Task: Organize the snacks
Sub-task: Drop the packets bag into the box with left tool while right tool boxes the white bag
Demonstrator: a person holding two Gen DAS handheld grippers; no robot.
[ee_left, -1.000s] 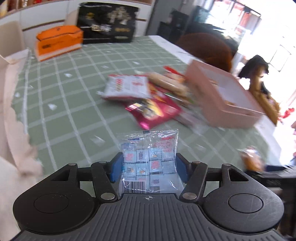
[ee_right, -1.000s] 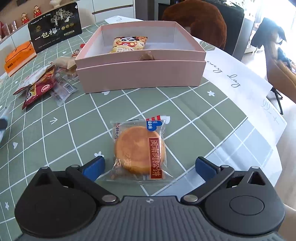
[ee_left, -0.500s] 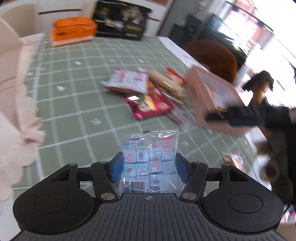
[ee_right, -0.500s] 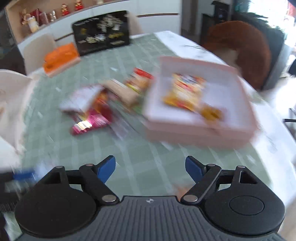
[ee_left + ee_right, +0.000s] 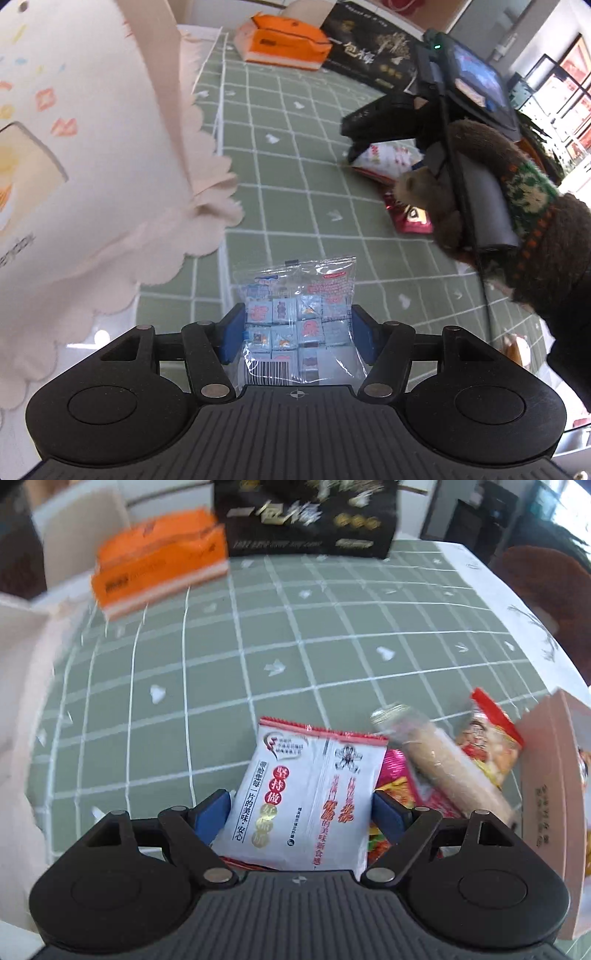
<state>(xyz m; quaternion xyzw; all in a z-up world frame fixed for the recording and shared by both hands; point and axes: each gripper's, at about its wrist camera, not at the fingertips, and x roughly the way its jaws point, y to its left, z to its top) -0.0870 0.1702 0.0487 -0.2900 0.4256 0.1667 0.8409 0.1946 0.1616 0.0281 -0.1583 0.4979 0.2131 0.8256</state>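
Observation:
My left gripper [image 5: 297, 332] is shut on a clear packet of small blue wrapped squares [image 5: 295, 310], held above the green checked tablecloth [image 5: 280, 206]. My right gripper [image 5: 303, 812] hangs over the snack pile with its blue fingers on either side of a white packet with red print [image 5: 306, 794]; the pads sit at the packet's edges and no squeeze shows. The left wrist view shows the same white packet [image 5: 384, 158] under the right gripper, which a hand in a brown knitted sleeve [image 5: 517, 192] holds.
A tan roll in clear wrap [image 5: 443, 771], a red-and-yellow packet [image 5: 487, 746] and a magenta packet [image 5: 395, 771] lie beside the white one. A pink box [image 5: 554, 812] stands at right. A pale scalloped paper bag [image 5: 92, 147] stands close at left. An orange box [image 5: 159, 565] and black box [image 5: 306, 517] stand far back.
My right gripper swung from the round pastry near the pink box across to the snack pile, its jaws narrower. My left gripper carried the blue packet toward the scalloped bag.

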